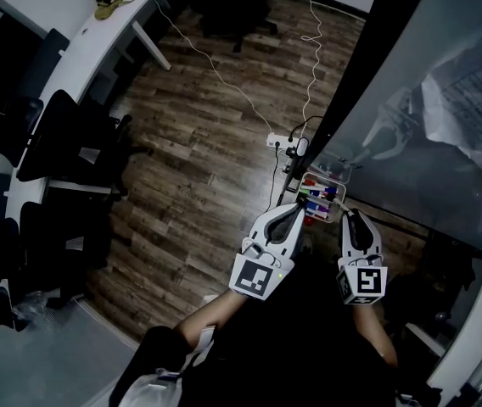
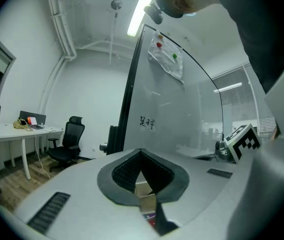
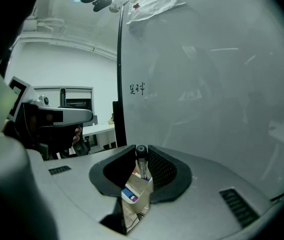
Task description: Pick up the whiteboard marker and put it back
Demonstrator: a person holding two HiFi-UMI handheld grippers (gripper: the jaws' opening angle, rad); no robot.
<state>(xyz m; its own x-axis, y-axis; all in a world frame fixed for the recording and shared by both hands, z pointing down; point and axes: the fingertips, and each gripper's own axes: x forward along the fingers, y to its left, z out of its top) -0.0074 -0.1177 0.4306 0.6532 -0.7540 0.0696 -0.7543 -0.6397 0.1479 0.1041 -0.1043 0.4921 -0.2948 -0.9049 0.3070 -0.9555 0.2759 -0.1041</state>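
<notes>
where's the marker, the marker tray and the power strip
whiteboard marker [image 3: 141,161]: right gripper view, its clear barrel
marker tray [image 1: 334,173]: head view, its far rim
power strip [image 1: 283,143]: head view, its white body

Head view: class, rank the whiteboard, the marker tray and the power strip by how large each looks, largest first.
1. whiteboard
2. marker tray
3. power strip, which lies farther from the camera, so only apparent size counts.

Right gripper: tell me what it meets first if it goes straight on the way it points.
Probably the whiteboard: the right gripper, jaws shut on the marker, faces its surface head-on. The marker tray sits lower, under that line, though depth is hard to judge.
</notes>
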